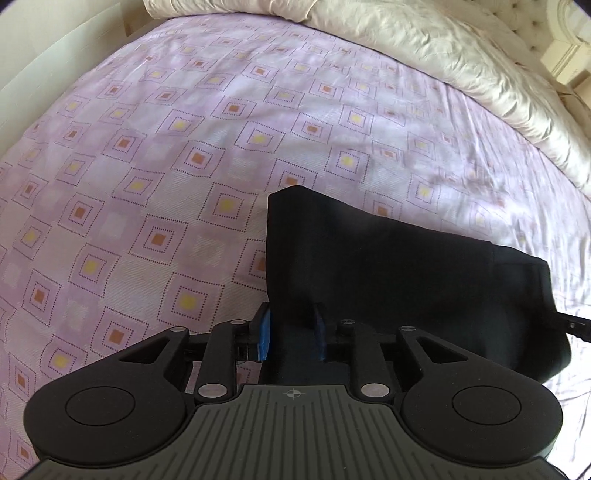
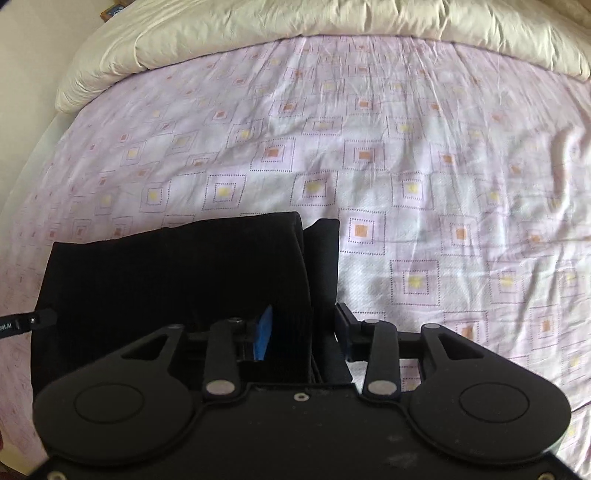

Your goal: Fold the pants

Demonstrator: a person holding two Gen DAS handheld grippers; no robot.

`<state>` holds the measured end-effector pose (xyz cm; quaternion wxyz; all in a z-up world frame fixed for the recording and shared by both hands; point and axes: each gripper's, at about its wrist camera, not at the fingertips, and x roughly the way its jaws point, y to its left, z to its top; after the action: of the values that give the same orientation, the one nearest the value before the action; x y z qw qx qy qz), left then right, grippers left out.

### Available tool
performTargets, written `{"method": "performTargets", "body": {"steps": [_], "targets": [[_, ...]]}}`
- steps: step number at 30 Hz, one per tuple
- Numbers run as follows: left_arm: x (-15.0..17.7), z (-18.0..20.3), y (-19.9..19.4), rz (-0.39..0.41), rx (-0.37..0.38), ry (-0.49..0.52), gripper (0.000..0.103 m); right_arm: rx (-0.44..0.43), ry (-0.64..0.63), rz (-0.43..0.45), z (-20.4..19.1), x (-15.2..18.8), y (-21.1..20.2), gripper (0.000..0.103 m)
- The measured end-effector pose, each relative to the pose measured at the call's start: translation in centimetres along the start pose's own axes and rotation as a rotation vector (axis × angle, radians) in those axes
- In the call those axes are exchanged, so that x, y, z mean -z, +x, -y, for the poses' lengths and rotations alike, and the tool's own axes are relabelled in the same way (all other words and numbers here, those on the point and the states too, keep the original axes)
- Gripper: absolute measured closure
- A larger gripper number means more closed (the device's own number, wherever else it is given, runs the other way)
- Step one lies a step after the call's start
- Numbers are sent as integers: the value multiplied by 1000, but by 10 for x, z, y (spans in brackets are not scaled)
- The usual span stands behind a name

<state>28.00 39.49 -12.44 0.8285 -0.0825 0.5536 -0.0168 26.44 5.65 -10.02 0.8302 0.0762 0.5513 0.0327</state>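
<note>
Because the black pants (image 1: 388, 266) hang as a doubled panel between the two tools, their far corners up off the purple patterned bed sheet (image 1: 155, 155), they look to be mid-fold, carried rather than laid down. One end is pinched in the left tongs (image 1: 293, 338), whose blue pads (image 1: 264, 338) press in on a bunched strip of cloth; the other end sits in the right tongs (image 2: 304, 338), where a ribbed band, likely the waistband or a cuff, is clamped between the pads with a second layer just beside it. Holding both ends at once keeps the edges level, so the panel can probably be lowered flat without twisting. Dark cloth hides the seams, so which end is the waist I cannot tell for sure. Each tool's tip shows at the edge of the other's view, near the cloth. Beyond, a rumpled cream duvet (image 2: 295, 33) lies along the far side of the bed, well apart from the pants.
</note>
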Motion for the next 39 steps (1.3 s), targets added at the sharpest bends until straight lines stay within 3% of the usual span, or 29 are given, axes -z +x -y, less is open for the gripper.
{"method": "performTargets", "body": {"steps": [5, 8, 13, 16, 19, 24, 27, 32, 35, 39], "targets": [[1, 2, -18, 63, -20, 41, 80, -48, -49, 132, -10, 4, -30, 67], [2, 9, -26, 92, -9, 76, 80, -80, -118, 151, -31, -3, -28, 69], [0, 15, -21, 73, 13, 100, 80, -74, -145, 121, -50, -28, -2, 70], [-4, 12, 0, 42, -11, 103, 80, -35, -100, 47, -48, -43, 27, 70], [-7, 4, 24, -15, -32, 108, 80, 16, -87, -47, -42, -50, 56, 77], [-2, 10, 30, -22, -42, 237, 79, 57, -199, -46, -54, -50, 64, 76], [0, 8, 15, -7, -39, 230, 80, 42, -183, -36, -51, -51, 55, 75], [22, 11, -32, 74, 17, 204, 80, -66, -158, 72, -47, -32, 7, 71], [48, 19, -42, 46, 66, 248, 80, -101, -135, 78, -45, -9, -11, 72], [85, 20, -27, -41, 14, 292, 80, -40, -151, 5, -40, 22, -3, 72]]}}
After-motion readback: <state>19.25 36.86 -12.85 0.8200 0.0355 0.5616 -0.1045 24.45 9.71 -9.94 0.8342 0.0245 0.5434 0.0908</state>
